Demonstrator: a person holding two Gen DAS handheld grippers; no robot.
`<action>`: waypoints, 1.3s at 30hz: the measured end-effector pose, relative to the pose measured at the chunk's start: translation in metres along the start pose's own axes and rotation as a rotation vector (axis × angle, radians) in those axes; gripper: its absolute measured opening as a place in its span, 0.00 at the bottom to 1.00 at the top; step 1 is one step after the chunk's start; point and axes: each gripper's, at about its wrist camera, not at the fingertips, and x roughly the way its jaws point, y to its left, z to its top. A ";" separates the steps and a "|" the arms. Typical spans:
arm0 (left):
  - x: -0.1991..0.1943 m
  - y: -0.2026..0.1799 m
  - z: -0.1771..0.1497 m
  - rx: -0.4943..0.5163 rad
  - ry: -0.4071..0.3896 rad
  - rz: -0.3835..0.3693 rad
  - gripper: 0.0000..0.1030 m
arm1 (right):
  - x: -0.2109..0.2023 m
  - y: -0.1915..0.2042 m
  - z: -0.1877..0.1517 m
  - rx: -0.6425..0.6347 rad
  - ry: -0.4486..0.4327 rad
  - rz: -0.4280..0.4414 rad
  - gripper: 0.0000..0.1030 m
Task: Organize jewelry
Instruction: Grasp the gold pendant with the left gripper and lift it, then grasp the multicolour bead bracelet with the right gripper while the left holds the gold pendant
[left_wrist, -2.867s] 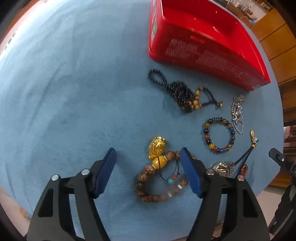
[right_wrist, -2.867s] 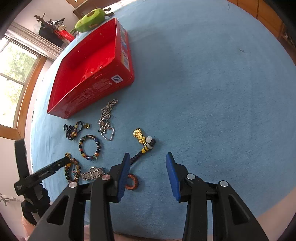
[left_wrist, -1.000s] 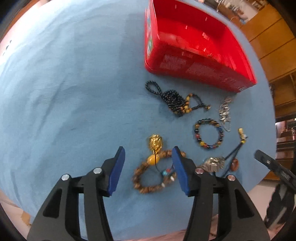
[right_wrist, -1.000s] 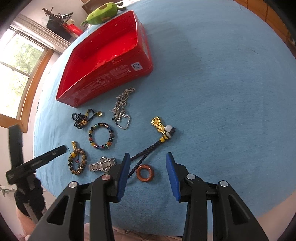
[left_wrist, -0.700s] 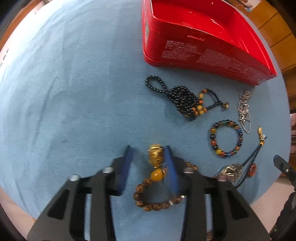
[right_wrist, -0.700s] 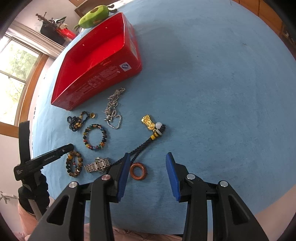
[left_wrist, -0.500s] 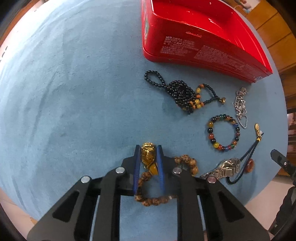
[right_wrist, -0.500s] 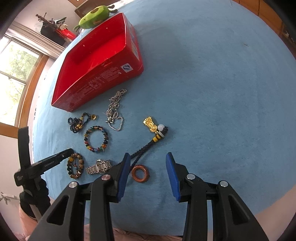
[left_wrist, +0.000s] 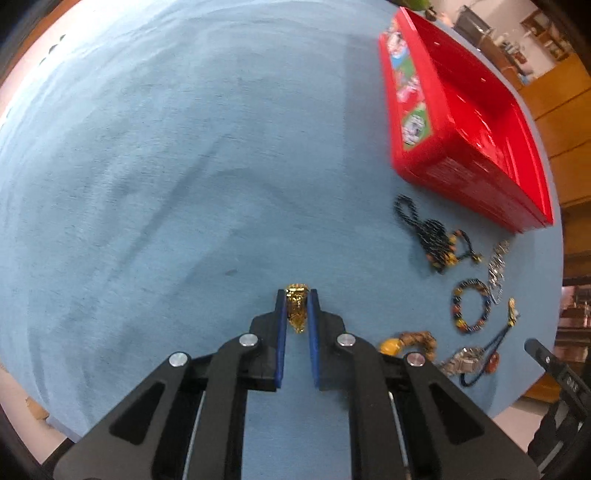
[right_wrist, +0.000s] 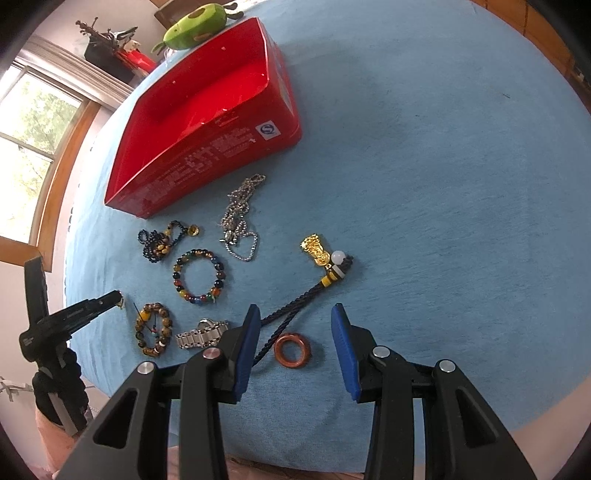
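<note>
My left gripper (left_wrist: 297, 301) is shut on the gold charm (left_wrist: 296, 308) of a brown wooden-bead bracelet (left_wrist: 413, 339), whose beads trail to the right on the blue cloth; the bracelet also shows in the right wrist view (right_wrist: 153, 328). The red box (left_wrist: 469, 122) stands open at the far right, and it also shows in the right wrist view (right_wrist: 207, 118). My right gripper (right_wrist: 293, 325) is open above an orange ring (right_wrist: 293, 350) tied to a dark braided cord (right_wrist: 295, 302) with a gold charm (right_wrist: 314, 249).
On the cloth lie a black bead necklace (right_wrist: 159, 243), a multicolour bead bracelet (right_wrist: 199, 275), a silver chain (right_wrist: 238, 221) and a silver watch (right_wrist: 201, 335). A green avocado toy (right_wrist: 194, 16) sits behind the box. The round table's edge runs close in front of both grippers.
My left gripper closed on the bracelet's gold charm and has swung left, so the box and other jewelry now sit at the right. My right gripper has stayed open over the ring.
</note>
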 end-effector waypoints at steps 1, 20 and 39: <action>0.000 -0.003 -0.001 0.010 0.003 -0.009 0.09 | 0.000 0.001 0.000 -0.002 0.000 0.001 0.39; -0.019 -0.015 -0.025 0.063 -0.019 -0.051 0.09 | 0.044 0.078 0.016 -0.175 0.090 0.032 0.39; -0.015 -0.026 -0.021 0.102 -0.011 -0.056 0.09 | 0.083 0.094 0.024 -0.153 0.095 -0.102 0.07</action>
